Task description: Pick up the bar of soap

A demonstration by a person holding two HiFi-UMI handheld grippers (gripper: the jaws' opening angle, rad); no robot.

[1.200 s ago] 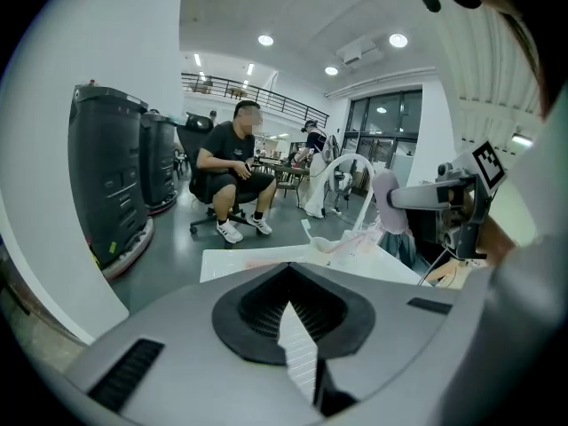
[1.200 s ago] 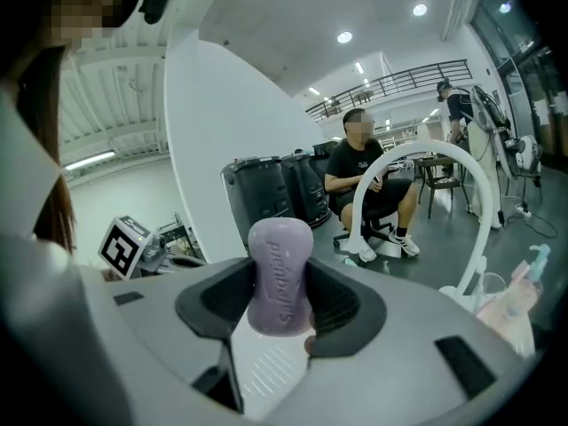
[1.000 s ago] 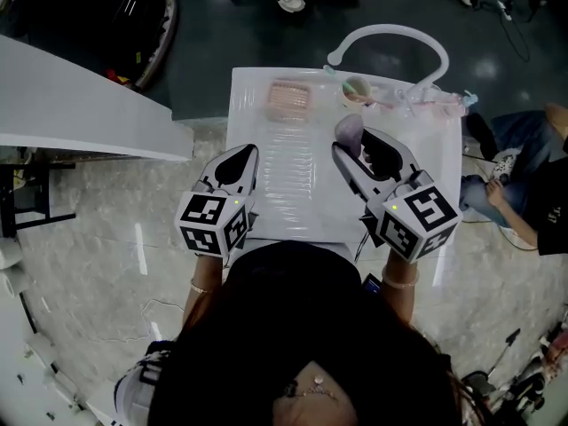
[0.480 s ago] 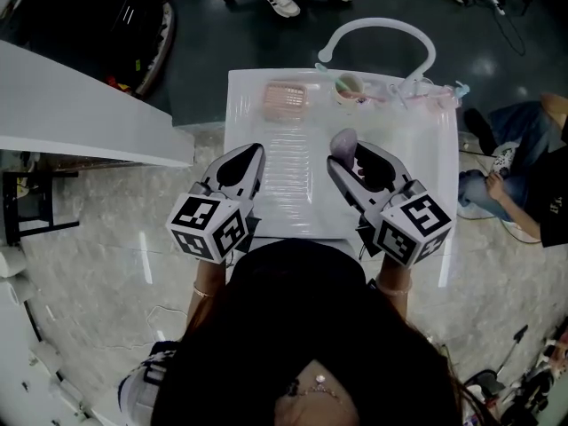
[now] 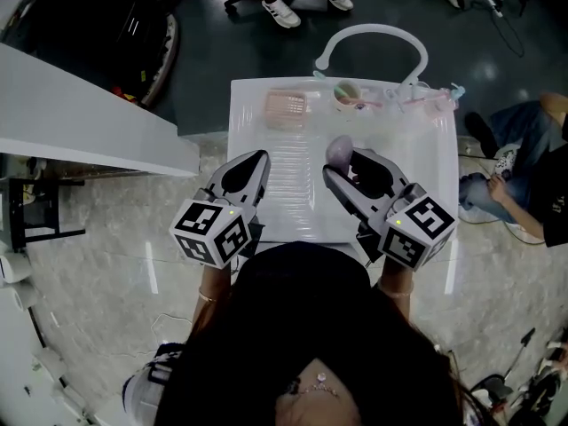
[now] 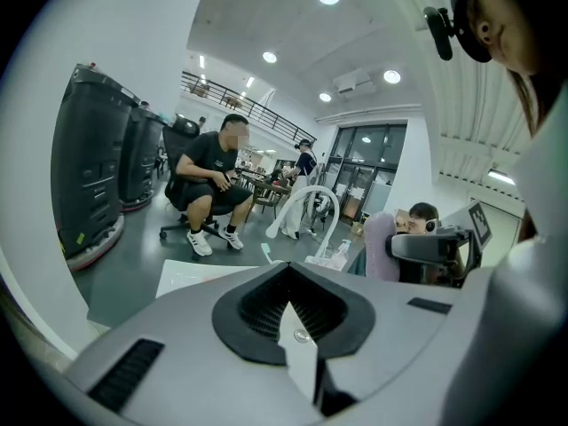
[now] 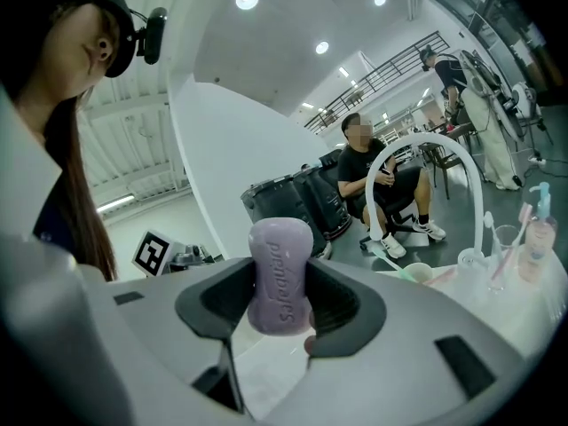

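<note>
Most of the job looks done. The right tongs (image 7: 282, 313) pinch the purple bar of soap (image 7: 280, 269) and hold it up off the white bench (image 5: 426, 153). The left tongs (image 6: 289, 316) are pressed together with nothing in them. I think only holding the soap steady is left.

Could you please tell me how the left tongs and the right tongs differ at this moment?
The right tongs are closed on a purple bar of soap; the left tongs are closed on nothing. The right tongs sit over the middle of the white washstand top, the left tongs near its left edge. Both point away from the person.
</note>
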